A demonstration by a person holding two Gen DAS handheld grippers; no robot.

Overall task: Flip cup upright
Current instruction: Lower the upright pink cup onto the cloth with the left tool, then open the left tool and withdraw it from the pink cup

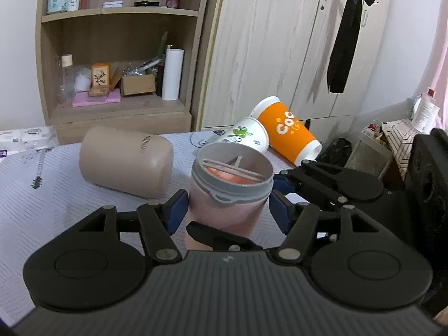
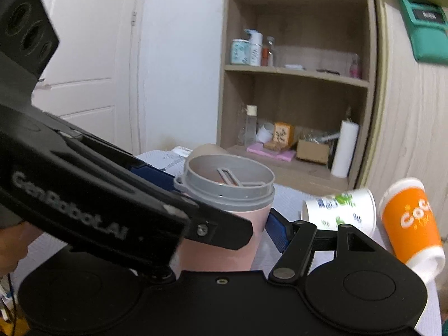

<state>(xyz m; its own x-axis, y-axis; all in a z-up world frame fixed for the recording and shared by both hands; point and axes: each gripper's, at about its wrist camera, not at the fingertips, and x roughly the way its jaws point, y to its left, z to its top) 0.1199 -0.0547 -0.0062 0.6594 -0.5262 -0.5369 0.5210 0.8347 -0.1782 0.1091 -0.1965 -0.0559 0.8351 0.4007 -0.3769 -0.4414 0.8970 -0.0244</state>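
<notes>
A pink cup with a grey rim stands upright on the table, mouth up; it also shows in the right wrist view. My left gripper has a blue pad on each side of the cup, with small gaps showing. My right gripper also straddles the cup; its right pad sits just off the wall, and its left finger is hidden behind the left gripper's body. In the left wrist view the right gripper's fingers reach in from the right.
A beige cup, a white printed paper cup and an orange paper cup lie on their sides on the patterned tablecloth. A wooden shelf and a wardrobe stand behind the table.
</notes>
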